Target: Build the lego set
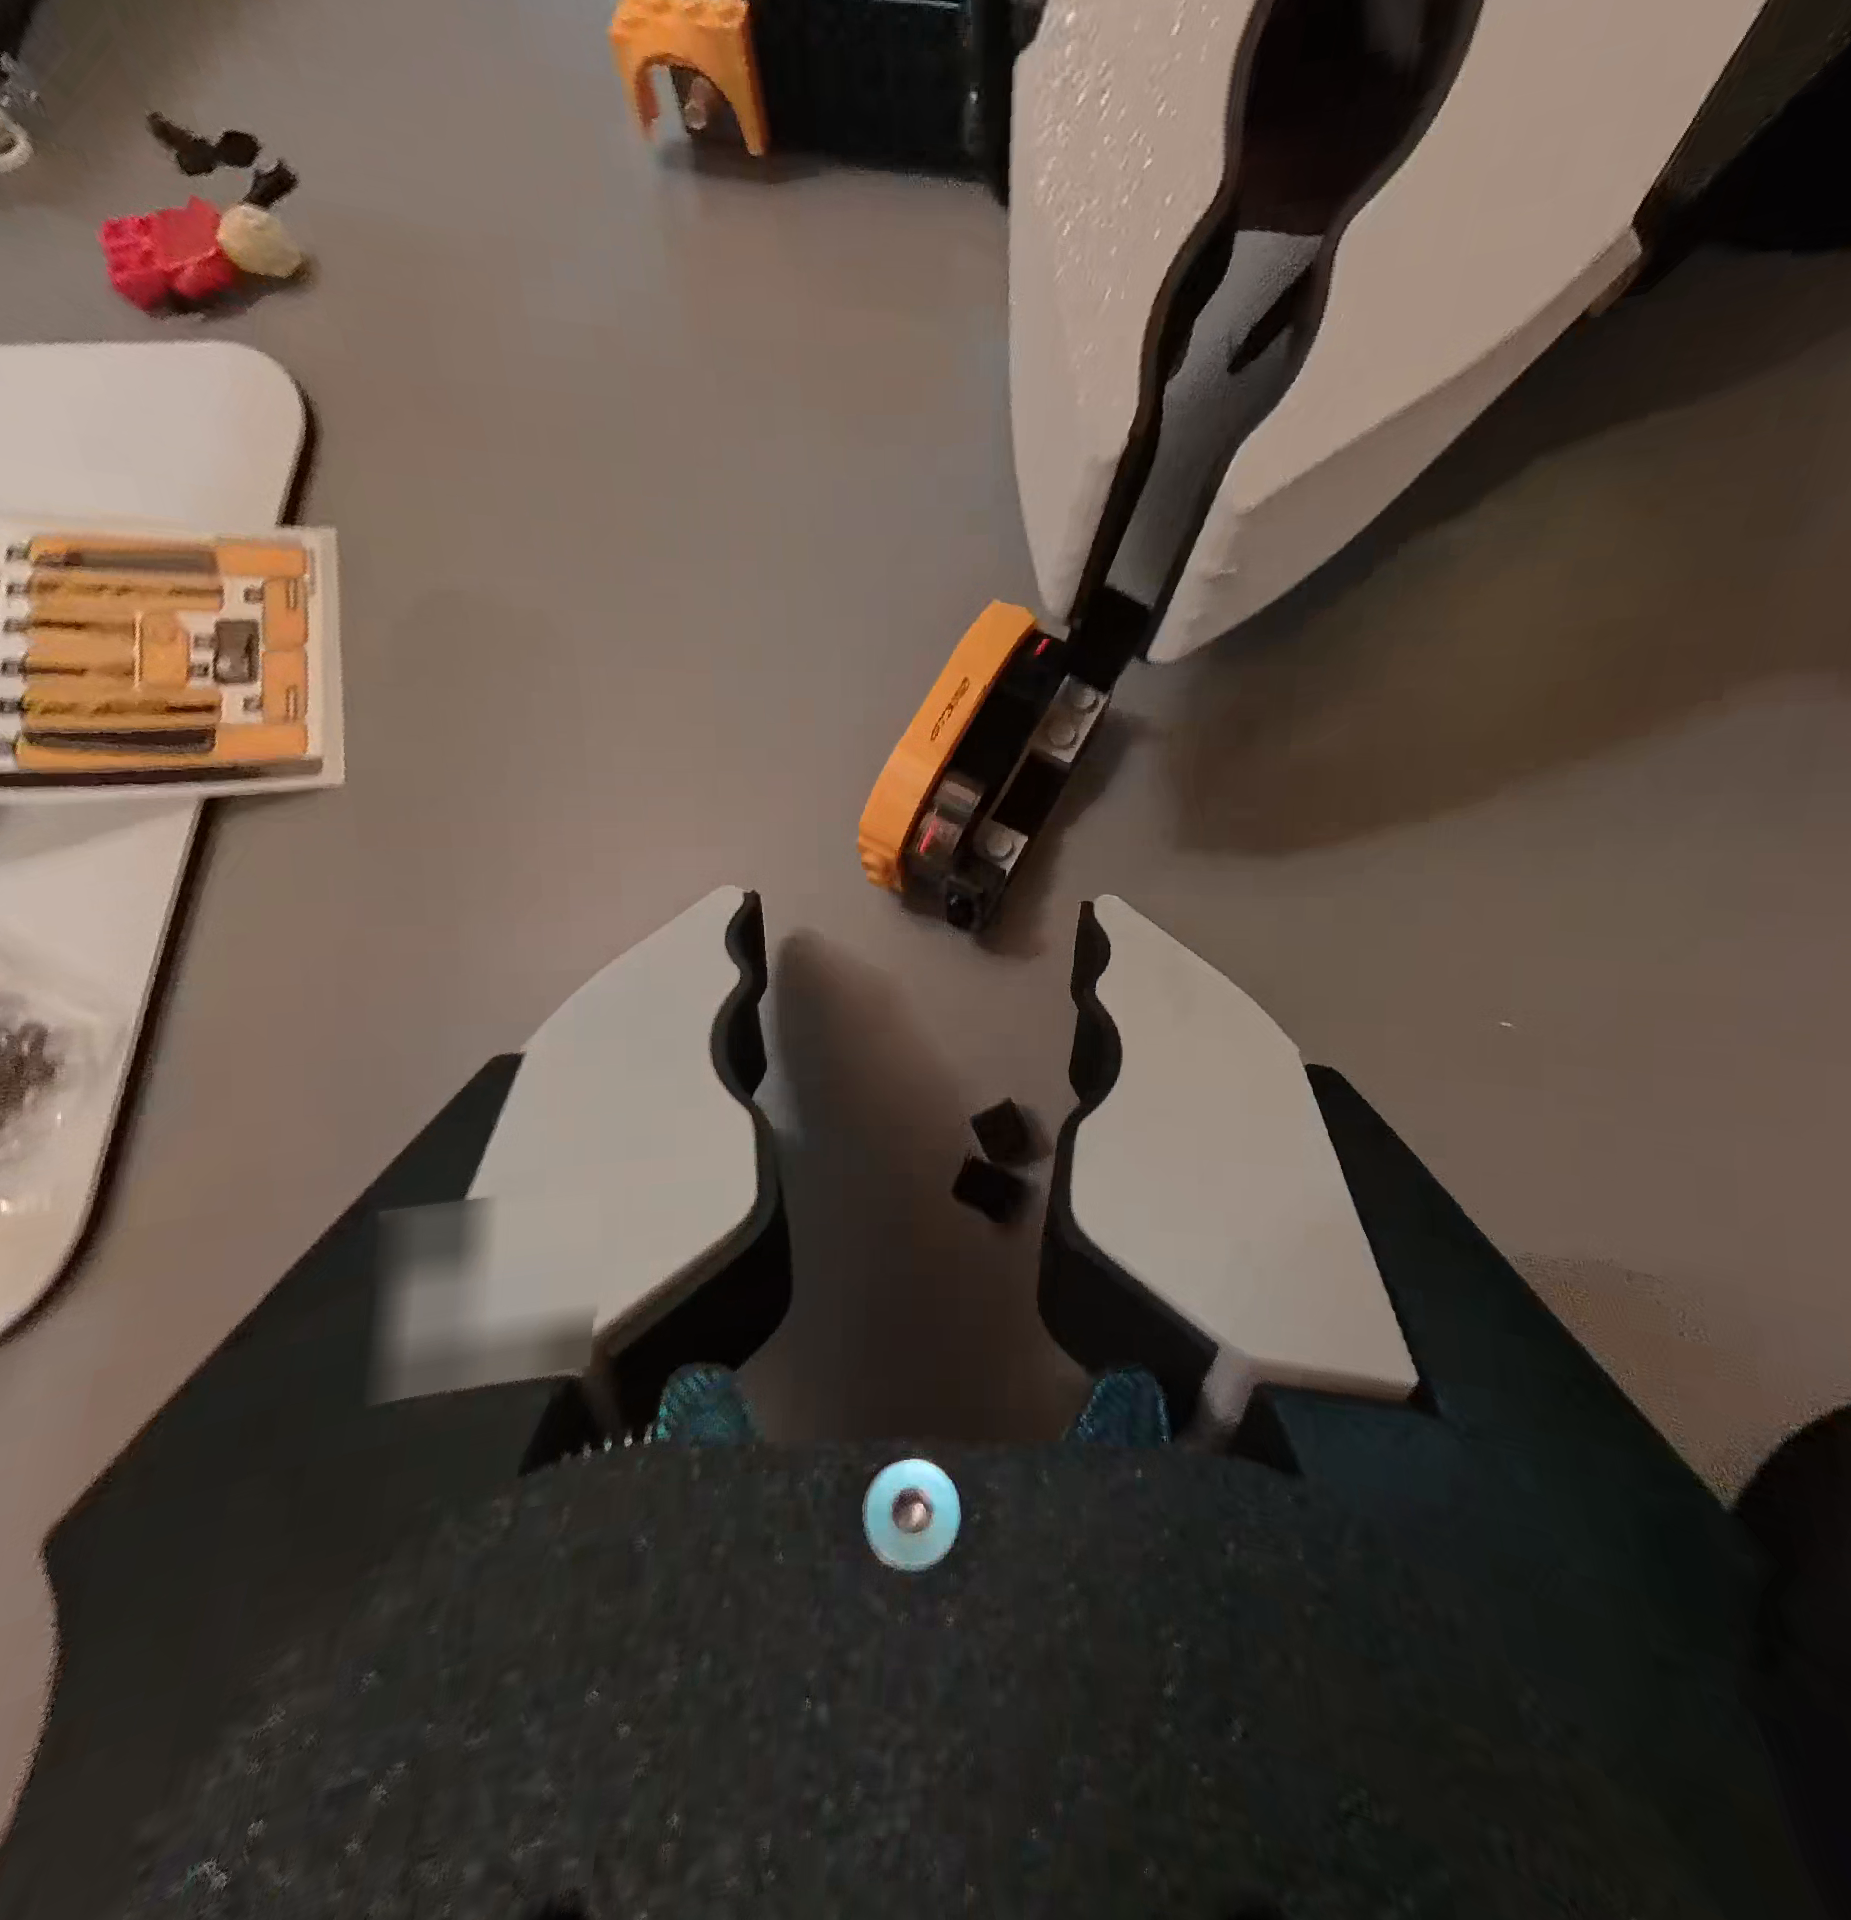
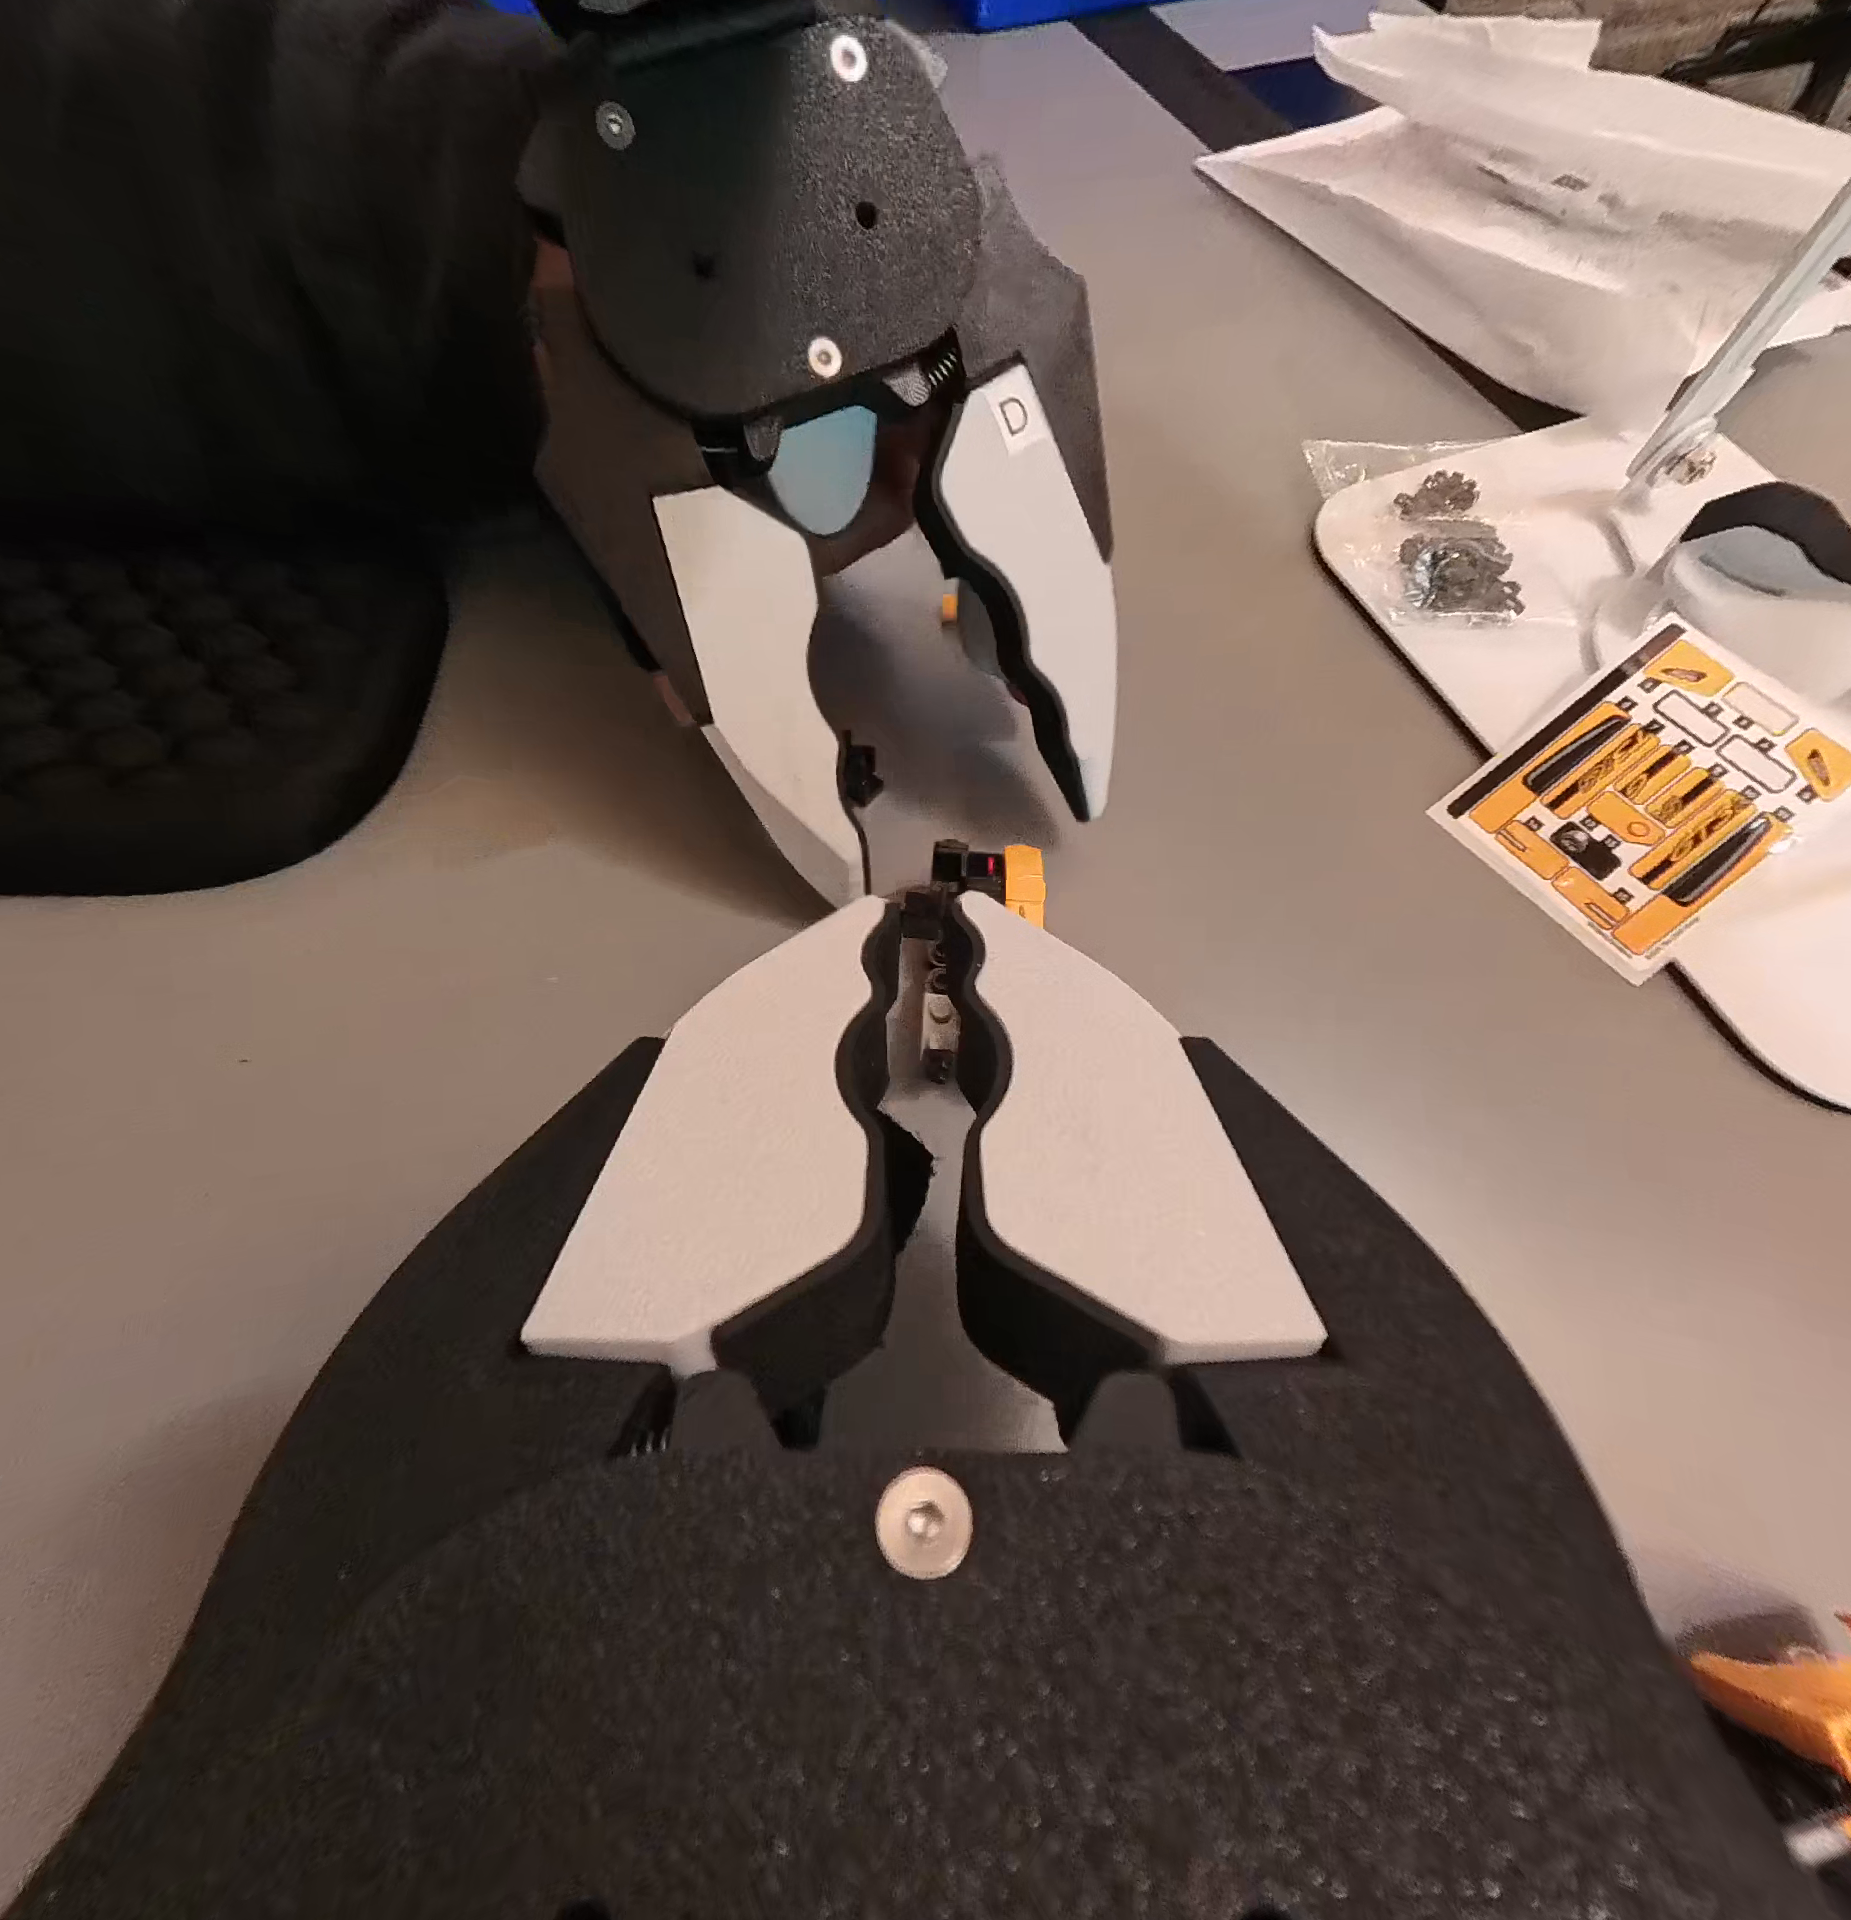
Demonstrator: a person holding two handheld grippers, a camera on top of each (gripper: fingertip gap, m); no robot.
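The smooth grey counter (image 1: pixel 609 436) carries a small orange-and-black brick assembly (image 1: pixel 962 769) lying on its side, with two tiny black bricks (image 1: pixel 999 1153) loose just beside it. Toward one edge a white rounded board (image 2: pixel 1523 665) lies flat, bearing an orange-and-black sticker sheet (image 2: pixel 1648 800) and a clear bag of small dark parts (image 2: pixel 1451 551). Farther off lie a red brick cluster with a cream piece (image 1: pixel 199 255), a few small black bits (image 1: pixel 220 151), an orange arched brick (image 1: pixel 692 73) and crumpled white paper (image 2: pixel 1544 177).
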